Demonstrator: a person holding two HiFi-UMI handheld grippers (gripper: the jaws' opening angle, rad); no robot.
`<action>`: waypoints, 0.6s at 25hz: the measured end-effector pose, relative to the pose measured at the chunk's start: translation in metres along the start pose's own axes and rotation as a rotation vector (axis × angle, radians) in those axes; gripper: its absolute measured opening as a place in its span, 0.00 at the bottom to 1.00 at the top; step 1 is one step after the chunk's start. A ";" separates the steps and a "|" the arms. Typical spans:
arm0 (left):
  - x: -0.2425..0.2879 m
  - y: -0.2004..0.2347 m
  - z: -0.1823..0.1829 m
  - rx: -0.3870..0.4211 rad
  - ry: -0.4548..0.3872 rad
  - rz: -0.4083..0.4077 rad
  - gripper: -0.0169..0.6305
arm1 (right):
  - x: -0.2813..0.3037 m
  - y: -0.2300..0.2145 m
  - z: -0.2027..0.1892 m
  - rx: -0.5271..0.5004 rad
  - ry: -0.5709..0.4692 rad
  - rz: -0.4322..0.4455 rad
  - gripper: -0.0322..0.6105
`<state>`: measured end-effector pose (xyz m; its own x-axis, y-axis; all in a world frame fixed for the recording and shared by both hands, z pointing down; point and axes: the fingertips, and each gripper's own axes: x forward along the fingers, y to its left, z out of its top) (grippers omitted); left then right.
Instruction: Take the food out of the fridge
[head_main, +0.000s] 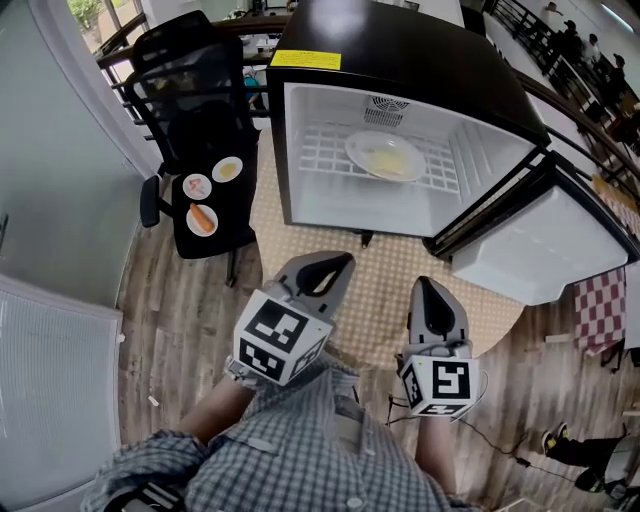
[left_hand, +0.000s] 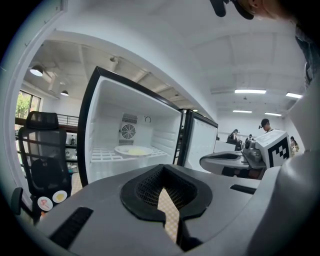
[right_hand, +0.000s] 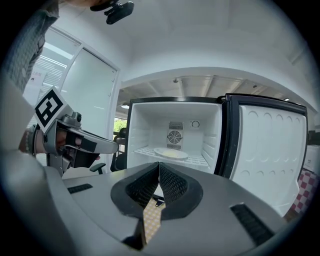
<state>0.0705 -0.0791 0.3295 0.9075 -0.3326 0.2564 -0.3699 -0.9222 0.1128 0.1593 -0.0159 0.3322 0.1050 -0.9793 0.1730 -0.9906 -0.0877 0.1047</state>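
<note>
Ahead, plate (head_main: 385, 155) on fridge shelf (head_main: 318, 152), well apart from shut fingers (head_main: 322, 276).

From the head we look steeply down on the left gripper (head_main: 335, 265), the right gripper (head_main: 428, 288) and the open fridge (head_main: 400, 60) just ahead. Each gripper's camera looks almost level along its jaws into that fridge from nearby, the left at a slant, the right head-on. All three share the plate (head_main: 386, 156) inside.
</note>
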 end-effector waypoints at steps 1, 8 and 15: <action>0.003 0.004 0.001 0.000 -0.002 -0.003 0.03 | 0.005 -0.002 0.001 -0.007 0.003 -0.006 0.06; 0.015 0.035 0.001 -0.006 0.001 -0.007 0.03 | 0.037 -0.015 0.001 -0.003 0.034 -0.059 0.07; 0.021 0.055 -0.008 -0.035 0.022 -0.019 0.03 | 0.055 -0.023 -0.008 -0.043 0.086 -0.098 0.07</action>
<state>0.0674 -0.1357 0.3485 0.9099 -0.3109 0.2746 -0.3601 -0.9206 0.1510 0.1884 -0.0663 0.3472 0.2102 -0.9469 0.2431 -0.9708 -0.1727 0.1666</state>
